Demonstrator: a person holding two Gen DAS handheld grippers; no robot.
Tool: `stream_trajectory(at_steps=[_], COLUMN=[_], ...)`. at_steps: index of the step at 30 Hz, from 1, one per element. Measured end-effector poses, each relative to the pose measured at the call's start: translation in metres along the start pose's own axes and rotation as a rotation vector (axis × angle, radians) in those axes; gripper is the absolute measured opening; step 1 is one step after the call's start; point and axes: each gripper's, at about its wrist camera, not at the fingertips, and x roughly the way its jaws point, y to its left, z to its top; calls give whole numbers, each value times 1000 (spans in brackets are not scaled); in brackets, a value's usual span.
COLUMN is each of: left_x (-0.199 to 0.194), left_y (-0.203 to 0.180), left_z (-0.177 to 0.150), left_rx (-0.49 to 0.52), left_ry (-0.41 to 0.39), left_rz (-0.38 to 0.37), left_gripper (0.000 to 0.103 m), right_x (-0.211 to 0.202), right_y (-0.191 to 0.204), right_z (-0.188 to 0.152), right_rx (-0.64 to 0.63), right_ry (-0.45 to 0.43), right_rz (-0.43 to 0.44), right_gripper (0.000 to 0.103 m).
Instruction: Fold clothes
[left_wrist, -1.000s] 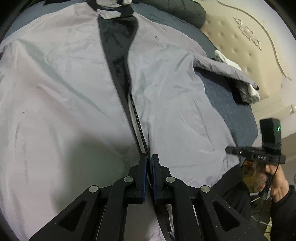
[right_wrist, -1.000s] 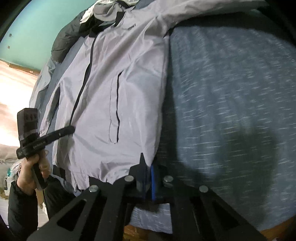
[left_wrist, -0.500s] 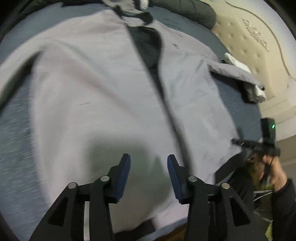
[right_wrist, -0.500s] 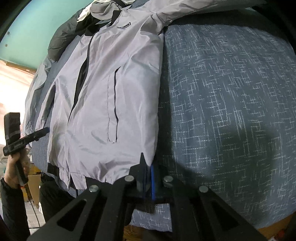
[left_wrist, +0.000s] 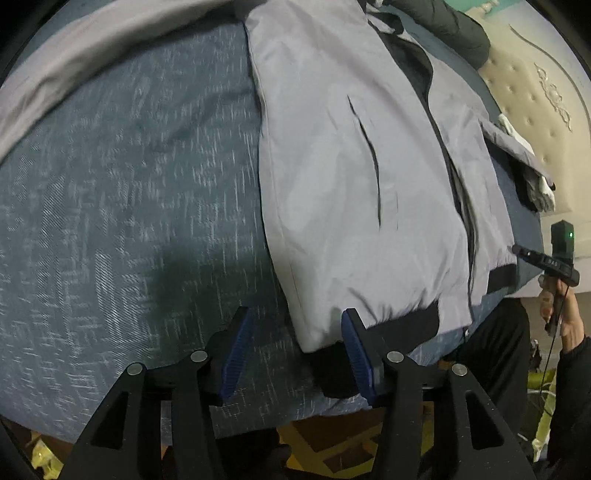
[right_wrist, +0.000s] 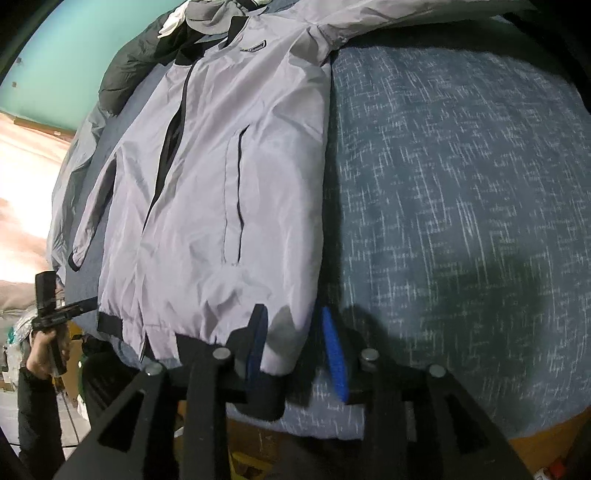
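Observation:
A light grey zip jacket (left_wrist: 332, 177) with black trim lies flat, front up, on a blue bedspread (left_wrist: 129, 192); it also shows in the right wrist view (right_wrist: 229, 192). My left gripper (left_wrist: 293, 343) is open, its jaws on either side of the jacket's lower left hem corner. My right gripper (right_wrist: 295, 339) is open, with the jacket's lower right hem corner lying between its jaws. The right gripper also shows at the right edge of the left wrist view (left_wrist: 554, 258), and the left gripper at the left edge of the right wrist view (right_wrist: 51, 306).
A dark padded garment (right_wrist: 125, 74) lies at the head of the bed. A cream tufted headboard (left_wrist: 535, 92) stands at right, with a small dark and white pile (left_wrist: 535, 184) beside it. The bed's front edge lies just under both grippers.
Both grippers have opened. The left one let go of the zip at the hem middle and swung left to the jacket's left hem corner. The right one released the right hem corner.

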Motion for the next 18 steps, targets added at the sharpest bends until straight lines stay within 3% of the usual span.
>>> stream_trajectory(at_steps=[5, 7, 8, 11, 18], left_x=[8, 9, 9, 5, -30], left_y=[-1, -6, -8, -15, -26], left_z=[1, 2, 3, 4, 5], left_rx=[13, 20, 26, 48, 87], left_ry=[-11, -16, -17, -25, -17], left_rz=[-36, -47, -49, -44, -59], left_gripper=[53, 39, 24, 7, 5], right_x=[5, 8, 9, 8, -12], right_y=[8, 10, 11, 15, 25], right_z=[-7, -10, -11, -14, -18], right_rx=[-11, -9, -10, -28, -67], right_ry=[12, 17, 21, 29, 58], right_rz=[-6, 8, 13, -1, -41], right_gripper=[31, 30, 21, 10, 8])
